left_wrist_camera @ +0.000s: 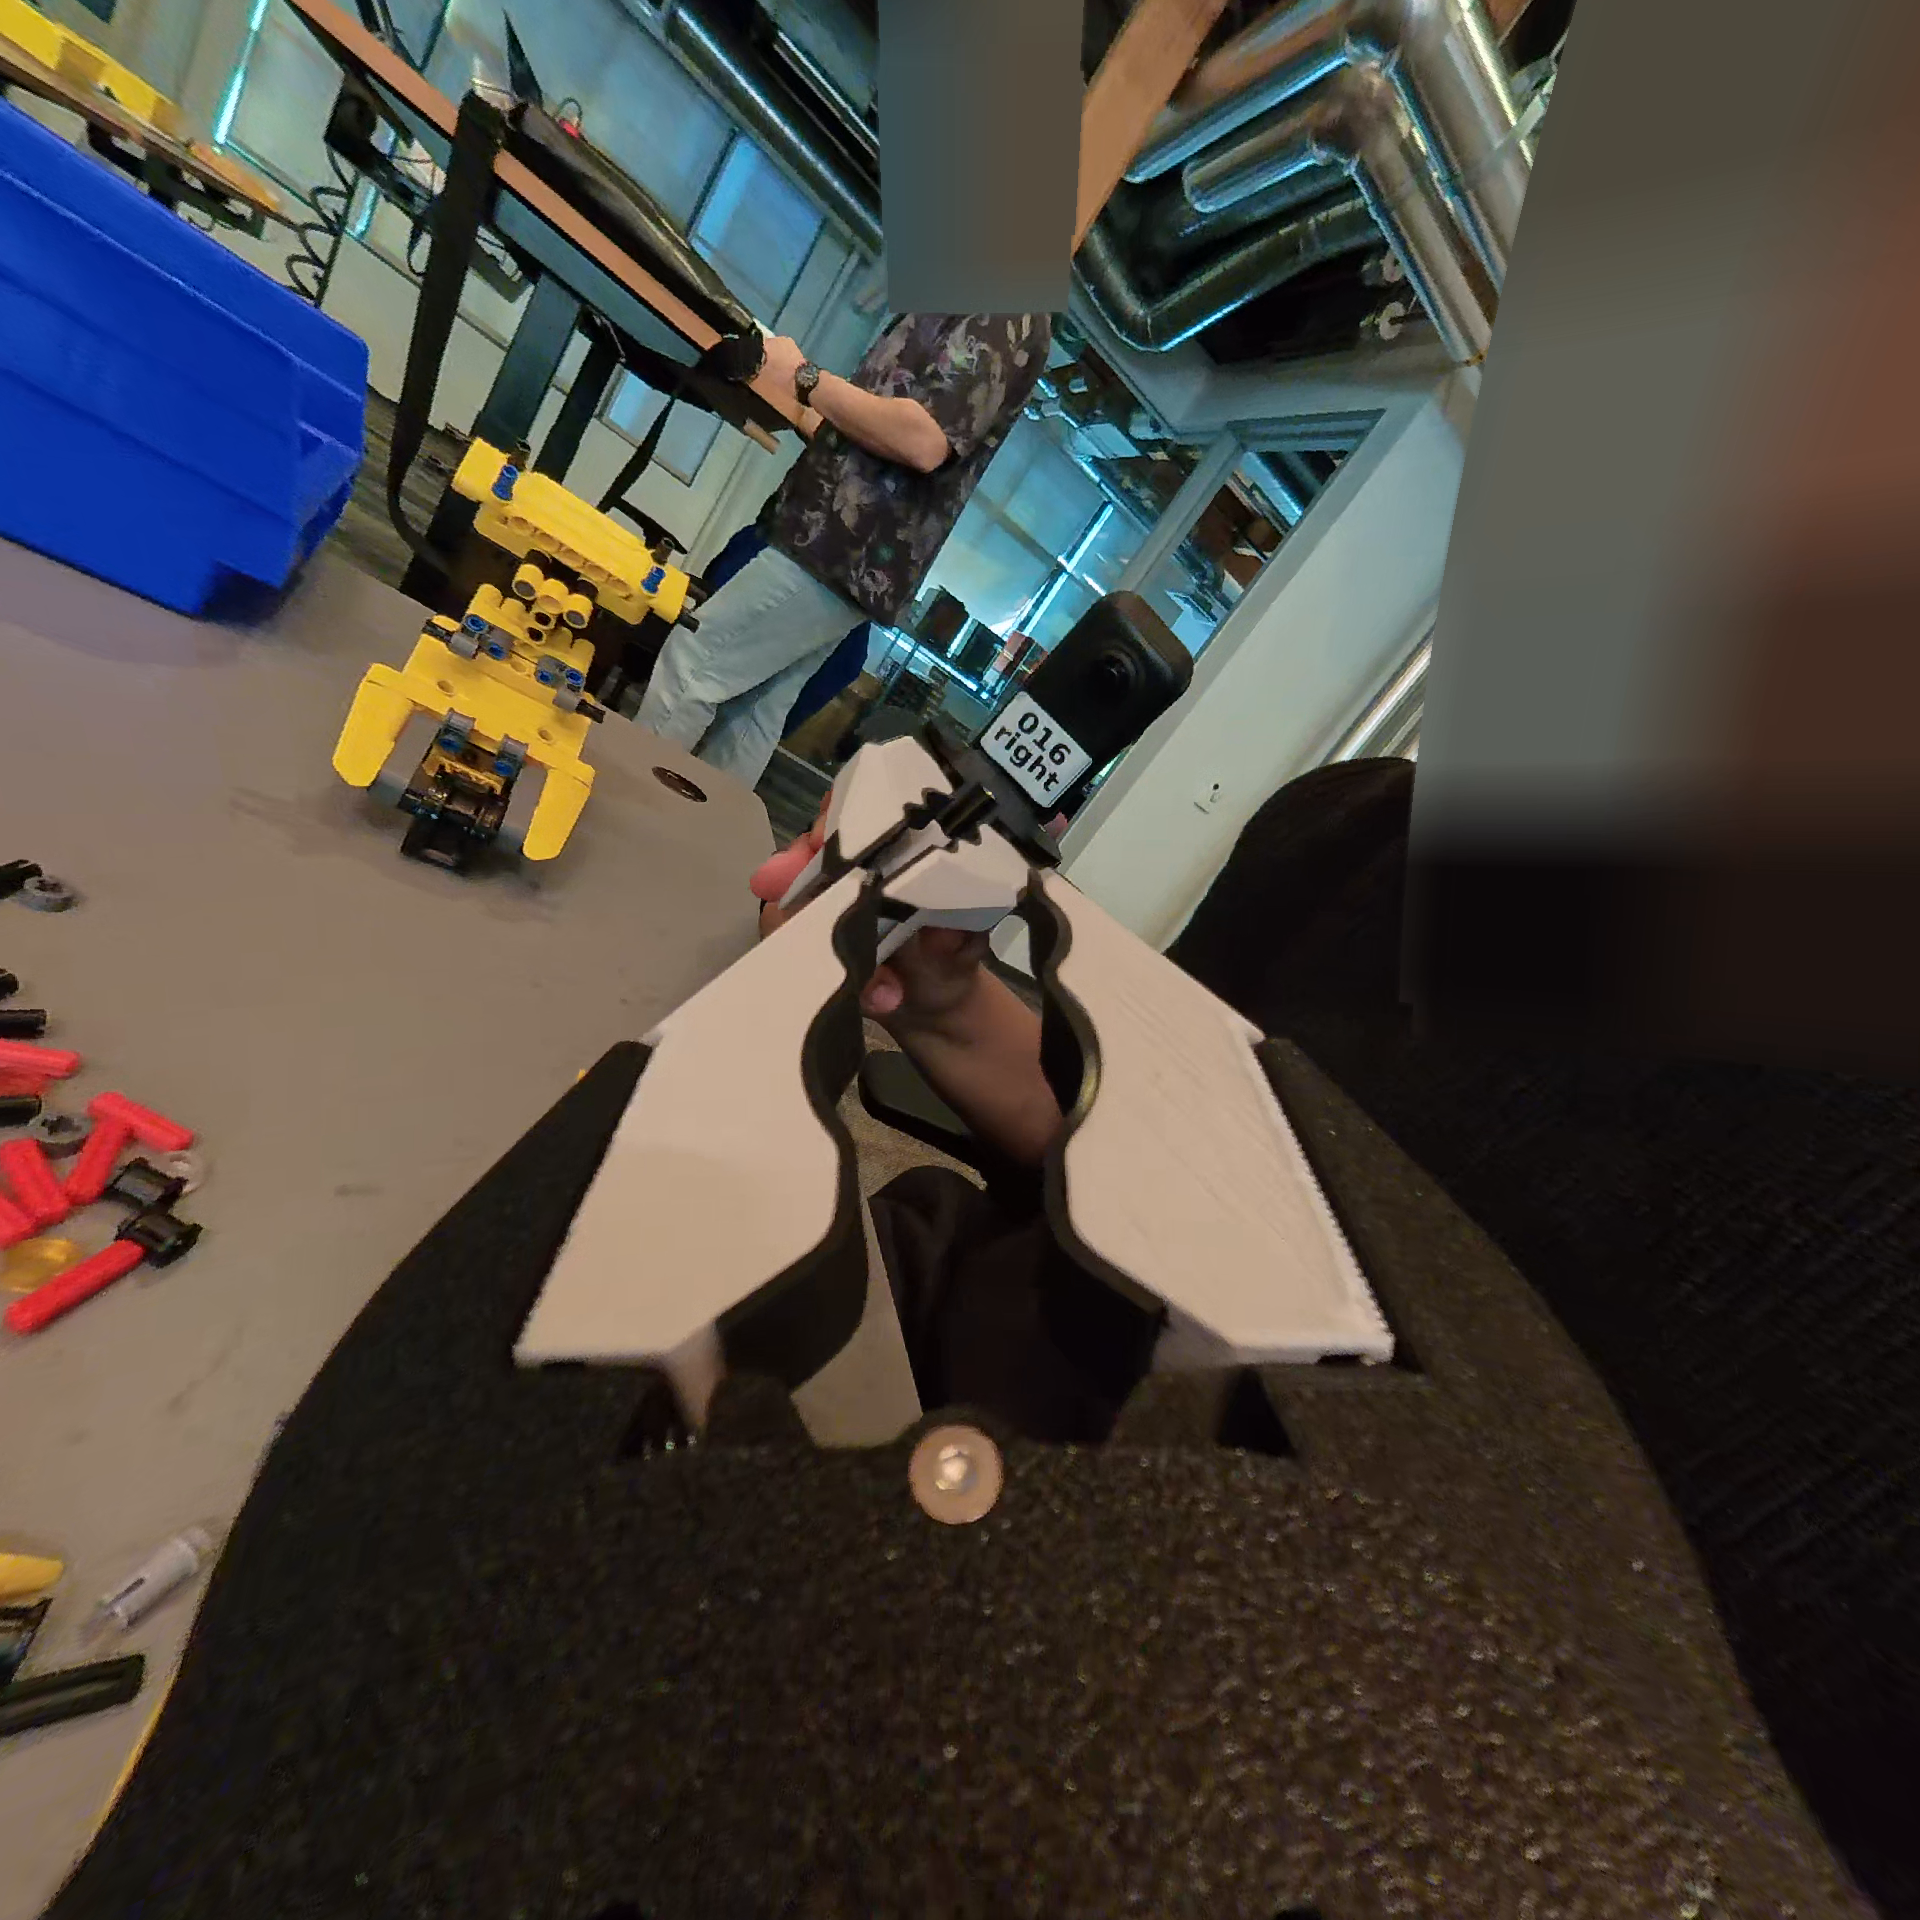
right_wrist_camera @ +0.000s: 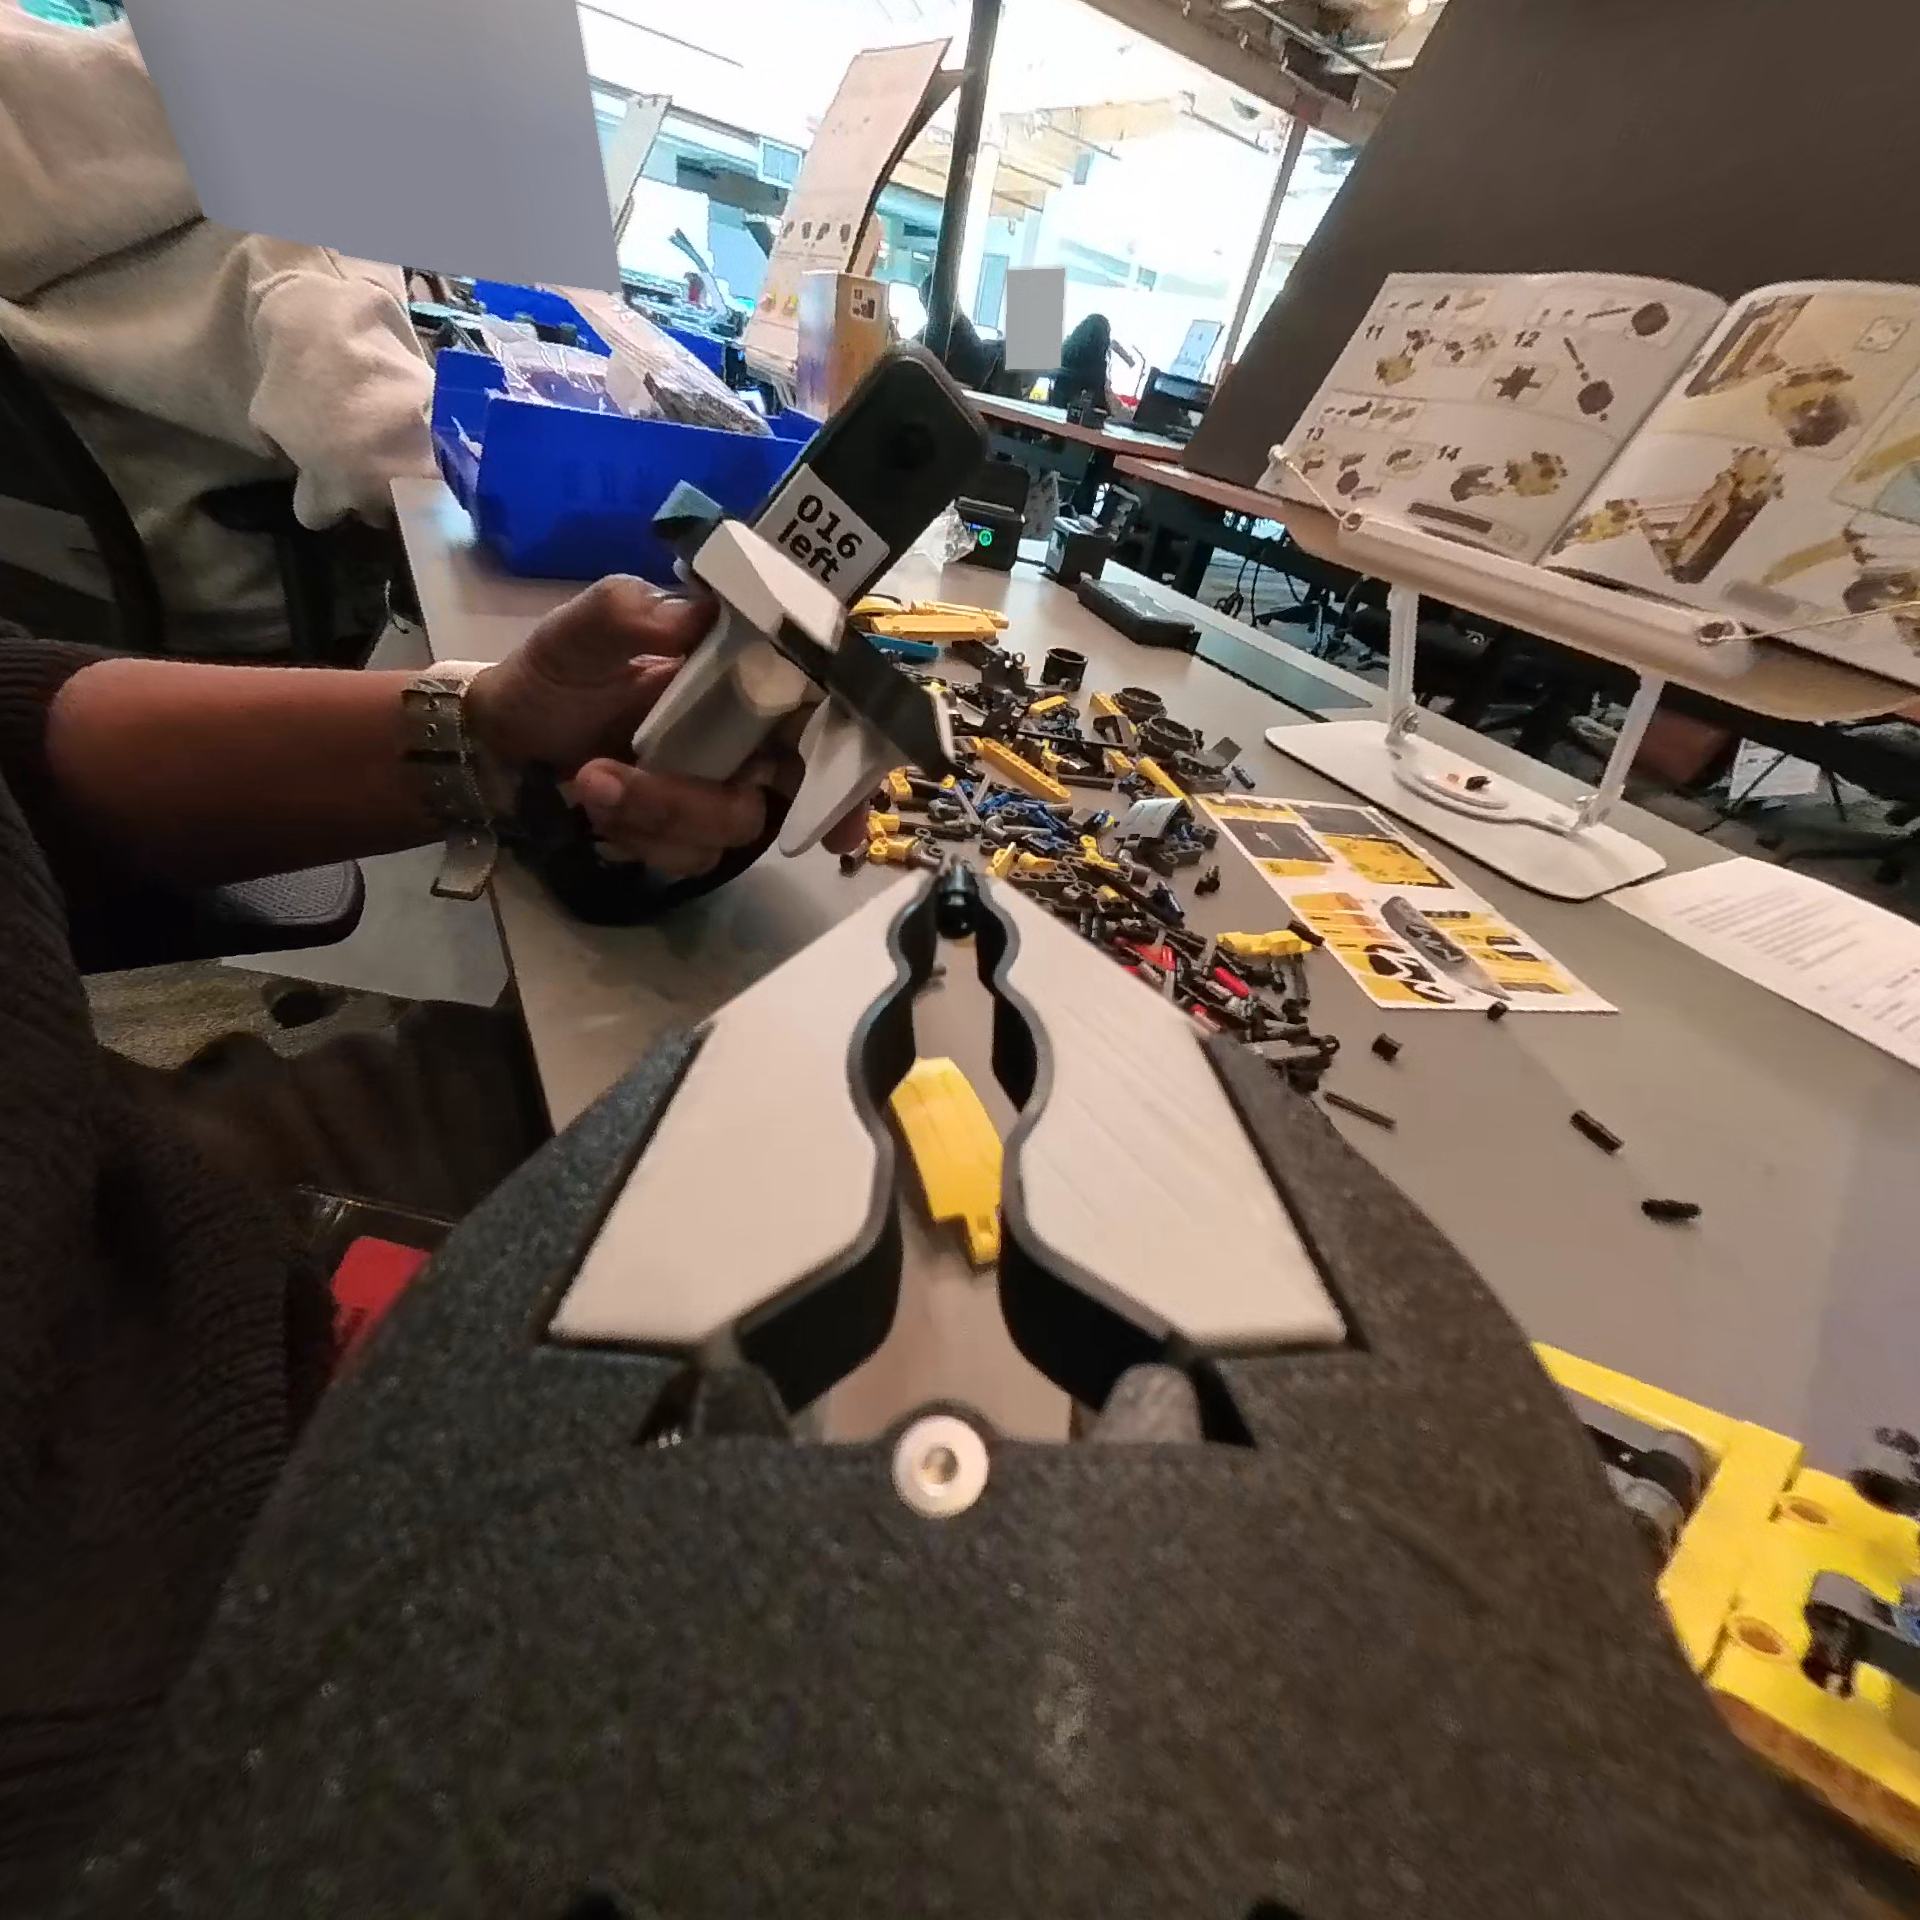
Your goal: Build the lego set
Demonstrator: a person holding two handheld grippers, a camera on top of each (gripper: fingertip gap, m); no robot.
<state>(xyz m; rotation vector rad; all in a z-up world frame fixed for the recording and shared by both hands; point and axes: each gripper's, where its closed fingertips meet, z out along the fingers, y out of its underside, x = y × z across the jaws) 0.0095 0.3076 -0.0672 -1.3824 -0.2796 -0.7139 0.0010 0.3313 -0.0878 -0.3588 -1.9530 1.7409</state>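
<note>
The left claw [left_wrist_camera: 951, 883] has its fingertips drawn together at the tip; whether anything small sits between them cannot be told. In the left wrist view its tips meet the tips of the right claw [right_wrist_camera: 951, 899], which is clamped on a small black pin [right_wrist_camera: 954, 894] that pokes up from between its tips. Both claws are held near the person, above the near edge of the grey worktop [right_wrist_camera: 1558, 1143].

Through the gap between the right claw's fingers a curved yellow piece [right_wrist_camera: 945, 1153] lies on the worktop. Far of it spreads a loose heap of small parts [right_wrist_camera: 1091, 810], black, yellow, blue and red, and to the right of the heap lies a yellow-and-black sticker sheet [right_wrist_camera: 1382, 904]. Farther right, an open instruction booklet [right_wrist_camera: 1538, 416] rests on a white stand [right_wrist_camera: 1455, 790].

At the far left of the worktop stands a blue bin [right_wrist_camera: 582, 488] holding clear plastic bags of dark parts [right_wrist_camera: 686, 395]. A yellow brick model [left_wrist_camera: 499, 686] stands on the worktop just near the bin, and loose red pins [left_wrist_camera: 73, 1174] lie nearer, to the left. A person in a patterned shirt [left_wrist_camera: 894, 468] stands beyond the worktop.
</note>
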